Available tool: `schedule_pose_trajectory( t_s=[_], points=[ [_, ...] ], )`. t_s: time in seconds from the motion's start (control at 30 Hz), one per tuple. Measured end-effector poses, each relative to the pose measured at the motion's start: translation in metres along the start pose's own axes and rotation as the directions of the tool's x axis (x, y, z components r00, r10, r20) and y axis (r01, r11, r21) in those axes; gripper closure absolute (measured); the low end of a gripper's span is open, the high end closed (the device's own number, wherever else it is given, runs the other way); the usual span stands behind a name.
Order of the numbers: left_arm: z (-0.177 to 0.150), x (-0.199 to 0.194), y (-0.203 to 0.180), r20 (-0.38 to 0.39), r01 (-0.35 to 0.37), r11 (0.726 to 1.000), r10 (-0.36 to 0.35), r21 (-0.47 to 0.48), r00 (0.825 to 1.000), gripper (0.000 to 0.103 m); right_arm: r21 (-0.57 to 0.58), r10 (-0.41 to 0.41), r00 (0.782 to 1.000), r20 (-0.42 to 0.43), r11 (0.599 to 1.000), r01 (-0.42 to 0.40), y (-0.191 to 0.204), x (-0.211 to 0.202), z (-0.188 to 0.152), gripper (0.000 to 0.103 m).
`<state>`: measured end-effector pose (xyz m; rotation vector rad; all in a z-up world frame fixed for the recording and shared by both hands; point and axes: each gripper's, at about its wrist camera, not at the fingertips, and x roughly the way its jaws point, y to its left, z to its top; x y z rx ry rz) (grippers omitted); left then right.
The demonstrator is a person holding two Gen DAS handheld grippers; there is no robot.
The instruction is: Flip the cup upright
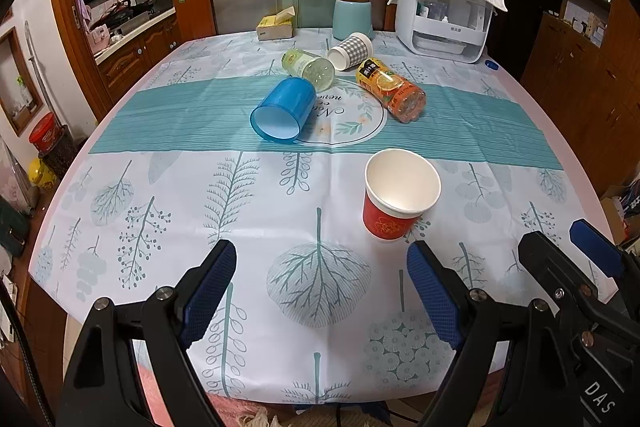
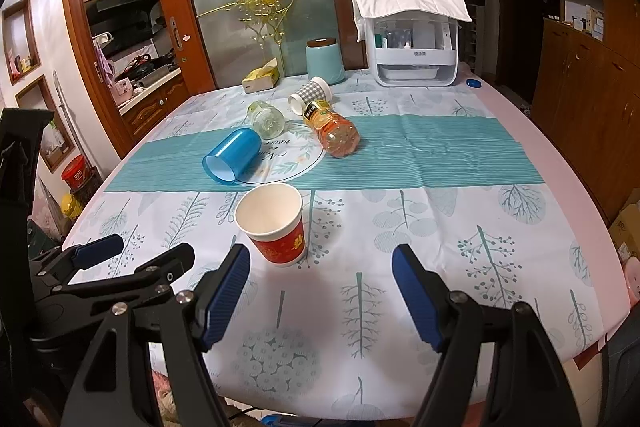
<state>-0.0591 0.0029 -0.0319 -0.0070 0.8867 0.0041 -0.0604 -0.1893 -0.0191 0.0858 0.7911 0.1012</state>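
Observation:
A red paper cup stands upright on the tablecloth, mouth up; it also shows in the right wrist view. A blue plastic cup lies on its side on the teal band, mouth toward me, also in the right wrist view. A grey checked cup lies on its side further back. My left gripper is open and empty, short of the red cup. My right gripper is open and empty, just right of the red cup.
An orange juice bottle and a clear jar lie on their sides by the cups. A teal canister, a tissue box and a white cloth-covered appliance stand at the table's far edge. The right gripper shows at the left view's right edge.

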Motion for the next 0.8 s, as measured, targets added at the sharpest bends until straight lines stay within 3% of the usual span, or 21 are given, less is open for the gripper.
schedule_pose_trajectory(
  t_s=[0.8],
  points=[
    [0.0026, 0.0075, 0.0032, -0.019, -0.009, 1.0, 0.009, 0.002, 1.0, 0.017, 0.006, 0.0, 1.0, -0.013, 1.0, 0.0, -0.0039, 0.0055, 0.0019, 0.029]
  ],
)
